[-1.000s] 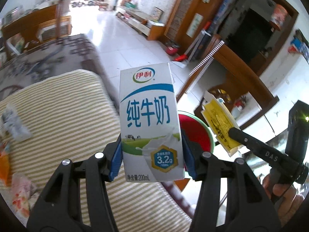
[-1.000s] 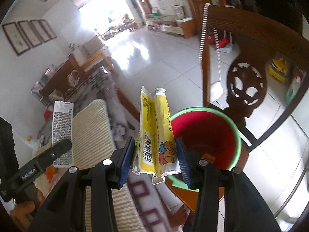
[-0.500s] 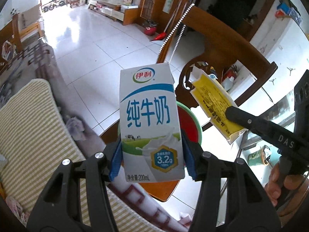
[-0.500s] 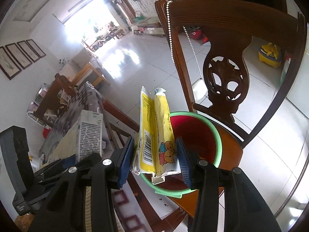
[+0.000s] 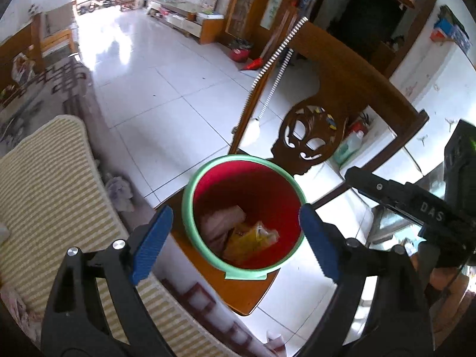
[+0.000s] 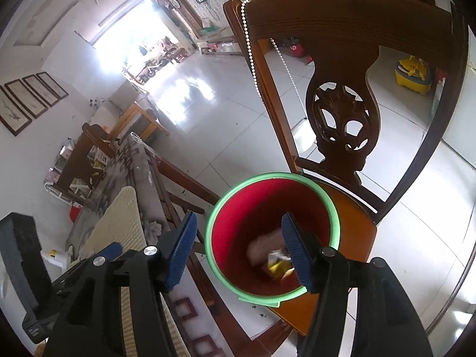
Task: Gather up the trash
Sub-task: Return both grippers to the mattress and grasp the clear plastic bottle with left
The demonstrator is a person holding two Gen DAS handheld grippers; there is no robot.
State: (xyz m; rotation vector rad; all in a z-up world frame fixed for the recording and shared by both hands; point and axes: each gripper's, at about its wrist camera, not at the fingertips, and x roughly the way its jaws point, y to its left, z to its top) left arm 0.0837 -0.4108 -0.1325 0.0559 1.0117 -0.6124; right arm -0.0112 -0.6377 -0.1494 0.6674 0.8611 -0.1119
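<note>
Left gripper (image 5: 235, 244) and right gripper (image 6: 238, 250) point downward, jaws opening, nothing between them.

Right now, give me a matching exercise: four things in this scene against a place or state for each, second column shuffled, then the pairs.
Things:
1. red bucket
2. yellow wrapper
3. left claw
4. string of white beads

Places or states:
A. hanging on the chair back
B. lying inside the bucket
C. standing on the chair seat
D. opening, nothing between its pads

Pairs: 1-C, 2-B, 3-D, 4-A
</note>
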